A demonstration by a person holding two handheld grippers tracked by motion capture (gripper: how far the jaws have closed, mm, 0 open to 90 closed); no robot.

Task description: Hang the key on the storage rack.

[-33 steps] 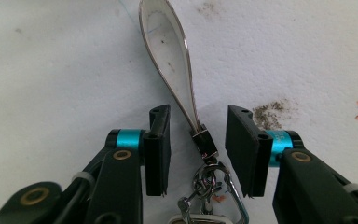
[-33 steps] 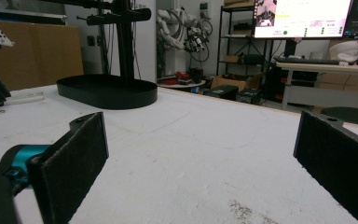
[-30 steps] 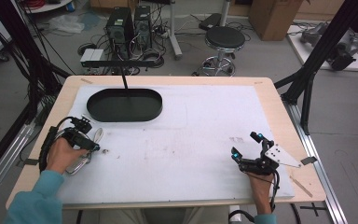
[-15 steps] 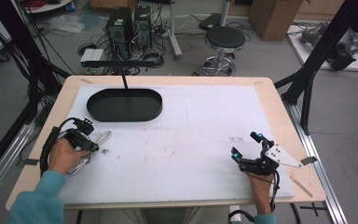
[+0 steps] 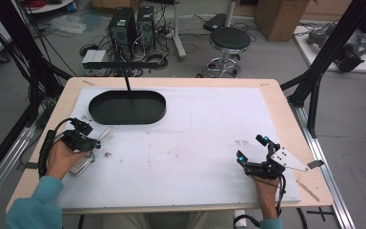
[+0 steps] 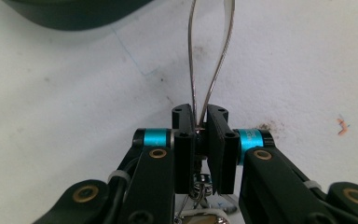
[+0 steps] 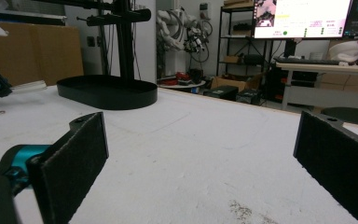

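Steel wire, bent into a narrow loop [image 6: 212, 56], is pinched at its base between the closed jaws of the left tool [image 6: 200, 122], which is held low over the white worktop [image 5: 195, 143] near its left edge. In the high view the wire loop [image 5: 106, 133] points away from the left tool [image 5: 88, 136] toward the black oval tray [image 5: 127, 107], just short of its near rim. Something metallic with a small spring hangs below the jaws; what it is cannot be told. The right tool [image 7: 200, 154] is rested well apart at the right side of the worktop [image 7: 191, 140], its padded jaws spread wide and holding nothing. The step in hand is judged to be carrying the gripped piece; next, a short forward reach over the tray rim is called for before release.
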